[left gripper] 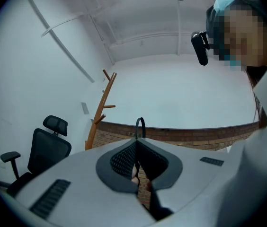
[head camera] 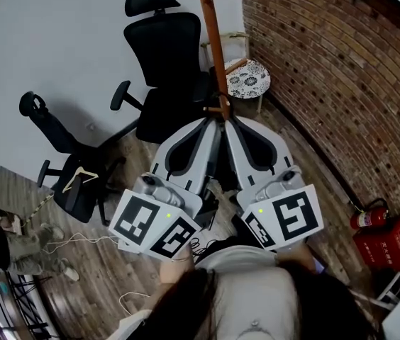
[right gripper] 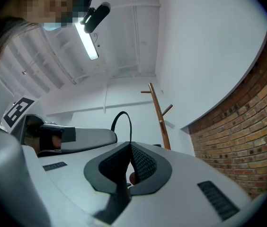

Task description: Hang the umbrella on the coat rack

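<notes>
The wooden coat rack stands straight ahead, with short pegs on its pole; it also shows in the left gripper view and the right gripper view. My left gripper and right gripper point at it side by side, tips nearly touching, close to the pole. Both are shut on the umbrella's thin black strap loop, which arches above the left gripper's tips as a loop and above the right gripper's tips as a loop. The umbrella's dark body is mostly hidden under the grippers.
A black office chair stands left of the rack, and a second chair with a wooden hanger is nearer left. A round patterned side table sits behind the pole. The brick wall, a fire extinguisher and a red box are right.
</notes>
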